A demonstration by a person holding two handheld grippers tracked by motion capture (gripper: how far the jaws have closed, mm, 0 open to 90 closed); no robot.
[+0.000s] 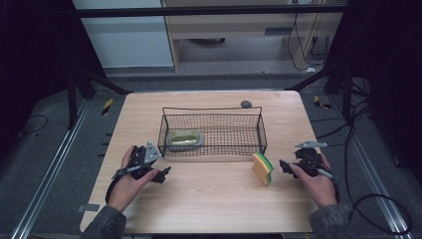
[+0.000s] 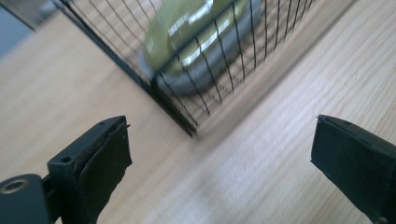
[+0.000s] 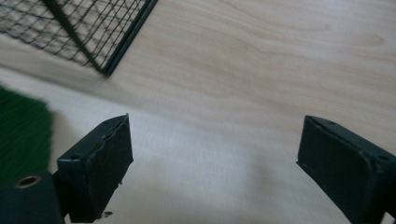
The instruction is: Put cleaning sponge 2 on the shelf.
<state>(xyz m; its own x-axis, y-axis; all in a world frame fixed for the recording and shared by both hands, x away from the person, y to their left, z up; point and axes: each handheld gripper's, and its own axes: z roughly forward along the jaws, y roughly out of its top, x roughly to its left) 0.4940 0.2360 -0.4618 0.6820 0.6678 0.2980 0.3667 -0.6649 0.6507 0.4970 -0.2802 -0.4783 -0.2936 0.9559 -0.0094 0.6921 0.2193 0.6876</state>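
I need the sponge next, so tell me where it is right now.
In the high view the sponge stands on edge on the table, just outside the wire basket at its near right corner, with the right gripper beside it.

Lab recording station

Wooden desk (image 1: 209,199) inside a black metal frame (image 1: 209,10), floor rails (image 1: 45,189), loose cables (image 1: 383,209), hazard-striped tape (image 1: 107,106) on grey flooring.

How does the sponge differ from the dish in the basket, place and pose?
The sponge stands on edge on the bare table, outside the wire basket near its right front corner; the dish lies flat inside the basket, at its left end. The sponge is yellow and green, blocky; the dish is olive with a grey rim, oval. Neither is held.
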